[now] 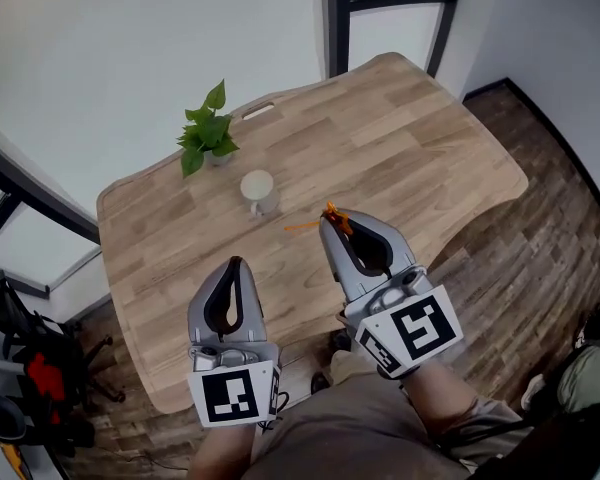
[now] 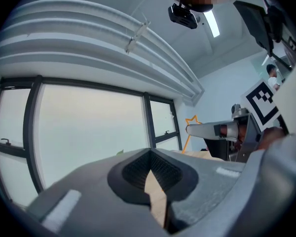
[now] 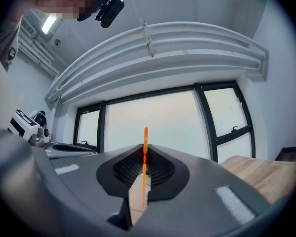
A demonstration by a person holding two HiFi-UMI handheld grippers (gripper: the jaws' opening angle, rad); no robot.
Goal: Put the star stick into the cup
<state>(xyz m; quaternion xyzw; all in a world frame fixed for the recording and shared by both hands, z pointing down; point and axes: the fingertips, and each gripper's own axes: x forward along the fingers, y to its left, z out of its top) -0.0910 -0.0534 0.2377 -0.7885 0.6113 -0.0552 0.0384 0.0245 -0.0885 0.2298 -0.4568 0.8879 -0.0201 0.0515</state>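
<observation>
- Where the right gripper [image 1: 330, 218] pinches its jaws, the star stick [image 1: 305, 226] is clamped, held above the table [image 1: 410, 148] and not yet in the cup [image 1: 258, 190]
- Long axis: crosswise to the jaws in the right gripper view [image 3: 145, 167]; in the head view, star end at the jaw tips and bare shaft reaching left toward the cup
- Cup: upright, ahead and left of the right gripper's tips, apart from the shaft's free end
- Left gripper [image 1: 237, 261]: jaws together on nothing [image 2: 150, 154], about as near the cup, judged idle
- Plant [image 1: 206, 133]: just beyond the cup
- Hard to tell: the stick's true tilt, since the views differ; the cup's inside; the cup appears in neither gripper view, both of which look up at windows
</observation>
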